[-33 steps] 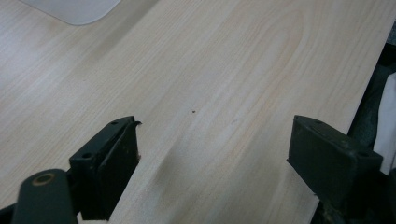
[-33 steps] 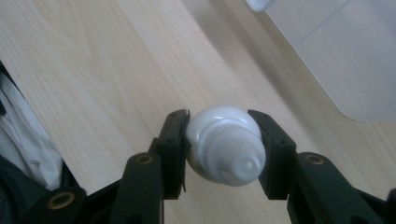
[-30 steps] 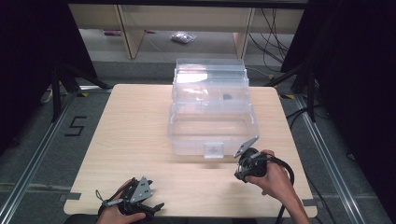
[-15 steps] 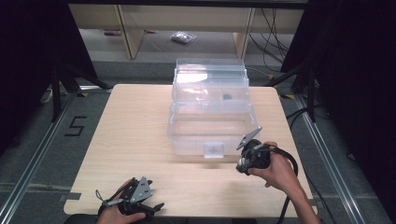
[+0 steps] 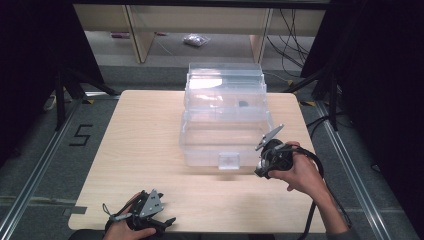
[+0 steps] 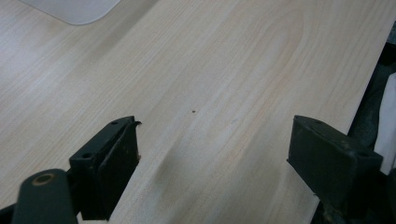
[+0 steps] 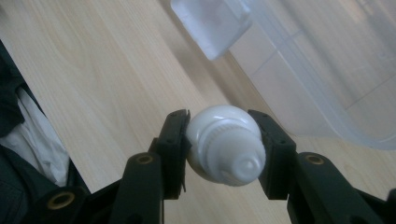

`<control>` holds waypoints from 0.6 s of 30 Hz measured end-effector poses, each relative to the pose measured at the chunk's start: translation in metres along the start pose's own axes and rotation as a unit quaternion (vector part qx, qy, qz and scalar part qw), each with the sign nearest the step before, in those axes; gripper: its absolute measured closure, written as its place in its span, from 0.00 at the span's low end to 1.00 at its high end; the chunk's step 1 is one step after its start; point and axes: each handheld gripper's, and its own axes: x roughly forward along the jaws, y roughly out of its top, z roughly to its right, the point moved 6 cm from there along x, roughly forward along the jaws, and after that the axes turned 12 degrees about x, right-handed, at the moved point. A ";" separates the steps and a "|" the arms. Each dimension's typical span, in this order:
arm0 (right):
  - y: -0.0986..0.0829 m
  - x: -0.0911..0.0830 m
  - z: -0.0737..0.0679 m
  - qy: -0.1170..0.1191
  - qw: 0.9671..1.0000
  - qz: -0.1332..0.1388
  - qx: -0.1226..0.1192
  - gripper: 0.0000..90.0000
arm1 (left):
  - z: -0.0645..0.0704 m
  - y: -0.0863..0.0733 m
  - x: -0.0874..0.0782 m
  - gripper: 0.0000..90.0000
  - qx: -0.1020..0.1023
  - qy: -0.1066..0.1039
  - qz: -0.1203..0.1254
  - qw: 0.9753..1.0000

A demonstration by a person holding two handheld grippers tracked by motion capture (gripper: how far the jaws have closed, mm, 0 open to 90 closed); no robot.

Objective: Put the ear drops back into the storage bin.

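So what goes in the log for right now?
right tool: shut on white bottle | beside clear box | left tool: open, over table

A glossy white ribbed plastic bulb-shaped cap (image 7: 225, 144) is showing between black jaws; a clear colourless plastic box (image 5: 225, 131) is standing on a pale wood-grain table (image 5: 140, 145).

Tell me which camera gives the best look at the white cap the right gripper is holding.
The right gripper view: the white cap sits close up, clamped between the right gripper jaws, its ridged rim clear. In the high view the hand and gripper body cover it. The left gripper view looks at bare table.
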 end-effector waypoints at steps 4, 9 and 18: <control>0.005 -0.005 0.002 -0.001 1.000 0.002 0.001 0.67 | 0.000 0.000 0.000 0.17 0.000 0.000 0.000 1.000; 0.011 -0.008 0.006 0.001 1.000 -0.006 0.002 0.67 | 0.000 0.000 0.000 0.17 0.000 0.000 0.000 1.000; 0.026 -0.012 0.018 -0.003 1.000 -0.007 0.008 0.67 | 0.001 0.000 0.000 0.17 -0.009 0.000 0.000 1.000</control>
